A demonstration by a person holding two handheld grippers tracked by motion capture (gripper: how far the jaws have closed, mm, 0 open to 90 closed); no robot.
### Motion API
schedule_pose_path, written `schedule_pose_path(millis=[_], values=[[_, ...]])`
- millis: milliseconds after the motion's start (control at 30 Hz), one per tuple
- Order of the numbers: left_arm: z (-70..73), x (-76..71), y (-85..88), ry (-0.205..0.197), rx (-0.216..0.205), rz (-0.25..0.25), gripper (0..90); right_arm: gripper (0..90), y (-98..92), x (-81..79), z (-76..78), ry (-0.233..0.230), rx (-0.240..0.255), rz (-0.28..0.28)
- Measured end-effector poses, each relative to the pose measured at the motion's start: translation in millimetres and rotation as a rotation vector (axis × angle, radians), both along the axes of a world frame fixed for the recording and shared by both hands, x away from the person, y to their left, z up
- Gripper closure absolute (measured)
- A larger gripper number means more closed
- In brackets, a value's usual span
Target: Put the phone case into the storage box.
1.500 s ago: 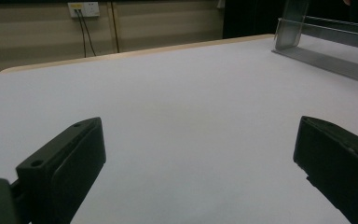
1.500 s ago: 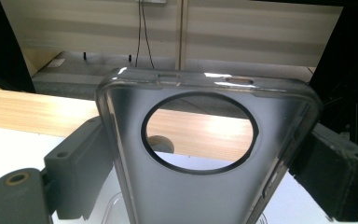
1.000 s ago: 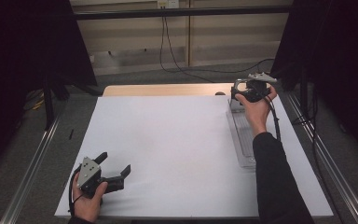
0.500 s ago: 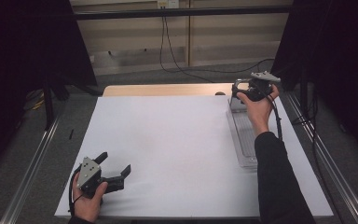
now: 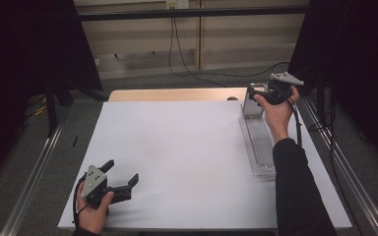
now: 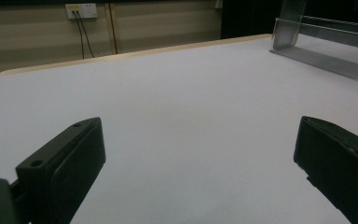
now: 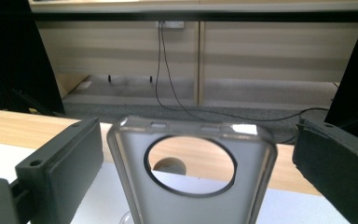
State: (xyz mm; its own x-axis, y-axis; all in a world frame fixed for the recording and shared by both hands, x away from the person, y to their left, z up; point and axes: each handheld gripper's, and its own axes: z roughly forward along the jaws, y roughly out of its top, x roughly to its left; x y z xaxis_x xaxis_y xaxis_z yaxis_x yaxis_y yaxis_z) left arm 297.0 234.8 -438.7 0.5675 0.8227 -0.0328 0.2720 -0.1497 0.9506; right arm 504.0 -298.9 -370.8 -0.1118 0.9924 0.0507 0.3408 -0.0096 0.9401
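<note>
A grey translucent phone case (image 7: 191, 186) with a large round cut-out stands upright between my right gripper's (image 7: 196, 140) black jaws, which are wide apart and clear of its edges. From above, the case (image 5: 251, 104) stands at the far end of a clear plastic rack (image 5: 262, 147) on the table's right side, with my right gripper (image 5: 259, 93) held open just behind its top. My left gripper (image 5: 123, 173) rests open on the white table (image 5: 177, 147) at the near left, nothing between its jaws. In the left gripper view (image 6: 200, 154) the case (image 6: 289, 23) and rack (image 6: 326, 58) lie far off at upper right.
The white sheet covers a wooden tabletop (image 5: 172, 94) whose far strip shows bare. Metal rails (image 5: 34, 167) run along both sides of the table. A wall socket with cables (image 7: 168, 28) is on the far wall. A small round object (image 7: 168, 165) sits behind the case.
My right gripper has shifted slightly right and away, at the far end of the rack. The left gripper has stayed put.
</note>
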Motion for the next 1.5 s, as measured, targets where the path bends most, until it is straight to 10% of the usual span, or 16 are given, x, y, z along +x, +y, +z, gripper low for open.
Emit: schedule_pose_path(millis=[1500], values=[[3.5, -3.8, 1.3, -0.018, -0.025, 0.025, 1.8, 0.4, -17.8, -50.8, -4.8, -0.011, -0.007, 0.094]])
